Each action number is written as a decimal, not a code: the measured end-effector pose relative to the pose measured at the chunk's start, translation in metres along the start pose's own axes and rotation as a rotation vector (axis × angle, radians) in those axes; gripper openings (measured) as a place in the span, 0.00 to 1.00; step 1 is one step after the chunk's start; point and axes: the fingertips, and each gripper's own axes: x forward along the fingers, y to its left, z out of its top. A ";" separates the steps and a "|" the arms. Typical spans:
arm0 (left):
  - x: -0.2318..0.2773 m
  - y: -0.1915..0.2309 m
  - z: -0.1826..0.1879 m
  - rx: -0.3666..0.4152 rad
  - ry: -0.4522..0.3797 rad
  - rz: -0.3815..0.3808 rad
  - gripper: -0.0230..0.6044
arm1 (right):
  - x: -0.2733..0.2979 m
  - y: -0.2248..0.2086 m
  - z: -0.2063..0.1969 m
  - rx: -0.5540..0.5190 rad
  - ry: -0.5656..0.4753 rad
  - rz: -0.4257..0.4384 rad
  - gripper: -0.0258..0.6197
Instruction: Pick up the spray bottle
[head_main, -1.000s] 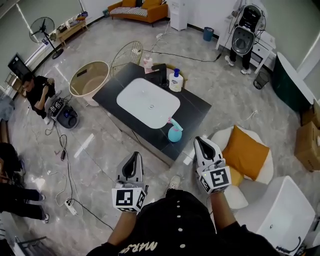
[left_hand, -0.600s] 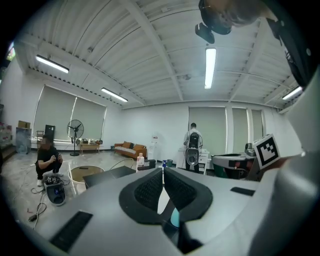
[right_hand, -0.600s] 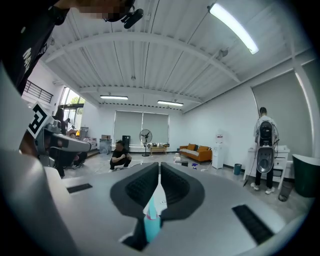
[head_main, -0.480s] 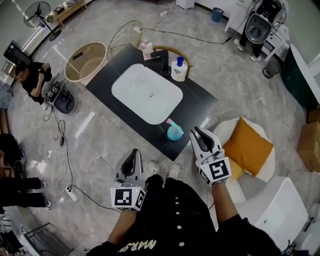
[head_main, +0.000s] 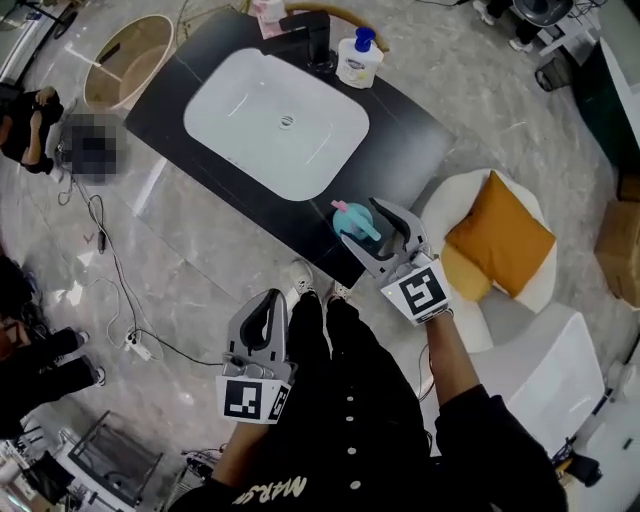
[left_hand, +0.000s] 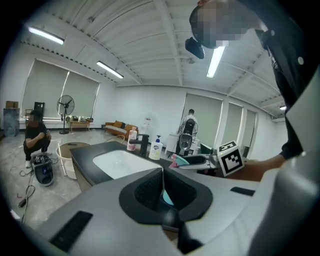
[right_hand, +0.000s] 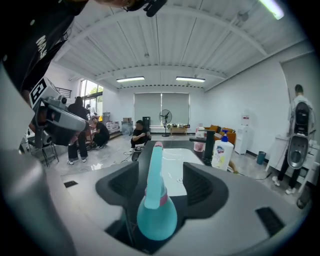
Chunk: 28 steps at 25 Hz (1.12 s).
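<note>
My right claw (head_main: 372, 232) is spreading wide where a second ago it was pressed together. It has dropped from mid-frame in the head view to the near edge of the black worktop (head_main: 410, 130). The turquoise spray bottle (head_main: 348, 222) is now standing between its jaws, and the pads are not pressing on it. My left claw (head_main: 269, 303) is hanging lower over the marble floor (head_main: 190, 260), its jaws pressed together and empty.

The worktop has slid towards the top of the frame. A white sink (head_main: 240, 140) is sitting in it, showing only its drain. A black tap (head_main: 318, 42), a white pump bottle (head_main: 358, 62) and a pink bottle (head_main: 268, 10) are standing behind it. A beige tub (head_main: 167, 35) is sitting at upper left and a white chair with an orange cushion (head_main: 498, 235) at right.
</note>
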 end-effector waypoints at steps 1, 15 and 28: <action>0.003 0.002 -0.010 -0.009 0.018 -0.003 0.06 | 0.007 0.001 -0.003 -0.016 -0.008 0.019 0.43; 0.016 0.021 -0.062 -0.047 0.114 0.018 0.06 | 0.036 0.000 -0.013 -0.063 -0.052 0.047 0.19; 0.021 0.020 0.043 0.037 -0.040 0.001 0.06 | -0.021 -0.028 0.097 0.024 -0.168 -0.165 0.19</action>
